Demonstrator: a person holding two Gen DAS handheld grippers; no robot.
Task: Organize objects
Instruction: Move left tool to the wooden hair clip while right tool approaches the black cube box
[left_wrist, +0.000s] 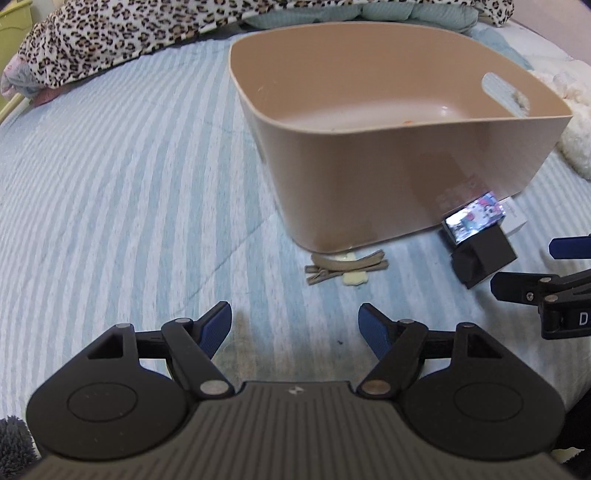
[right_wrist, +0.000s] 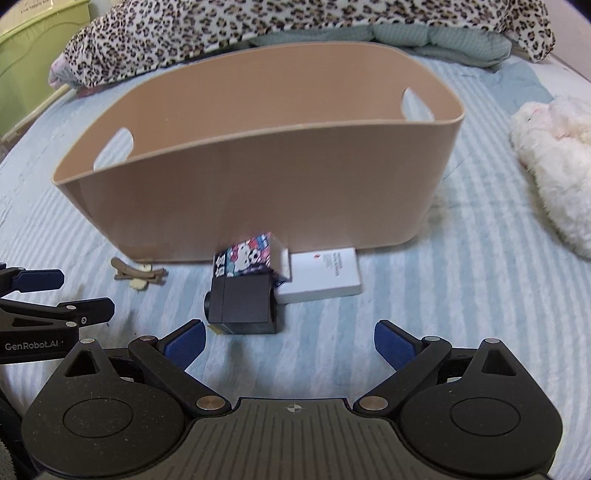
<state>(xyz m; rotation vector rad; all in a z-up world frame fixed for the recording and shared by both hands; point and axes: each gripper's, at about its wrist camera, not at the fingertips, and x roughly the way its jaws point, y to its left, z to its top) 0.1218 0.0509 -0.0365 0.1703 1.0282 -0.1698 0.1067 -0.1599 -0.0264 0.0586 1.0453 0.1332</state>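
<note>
Your two grippers sit nearest the cameras, and both have their jaws spread with nothing between them: the left gripper (left_wrist: 295, 328) hangs over bare striped bedspread (left_wrist: 129, 184), and the right gripper (right_wrist: 290, 345) hangs just short of a small black cube-shaped box (right_wrist: 243, 306). Each gripper shows two blue pads. In the right wrist view you can also see the left gripper's fingers poking in from the left edge. Just past the jaws, four small things lie on the bed in front of the bin: the black cube-shaped box, one box with cartoon pictures on it (right_wrist: 249, 258) leaning on top of and behind the black one, one flat white box (right_wrist: 325, 275) lying touching them on the right, and off to the left one little heap of tan hair clips (right_wrist: 142, 275) on a pale yellow scrap; how many clips are in the heap you cannot tell. Behind them stands one bin (right_wrist: 258, 192), a tan plastic tub with rounded corners, smooth walls and an oval handle hole in each end, two holes in all. From the left wrist view its inside looks empty apart from a tiny orange speck on the floor. To the right of the bin lies one fluffy white soft toy (right_wrist: 554, 177). Farthest back, one leopard-print blanket (right_wrist: 258, 22) is heaped along the bed, and one green container (right_wrist: 33, 48) stands at the far left.
</note>
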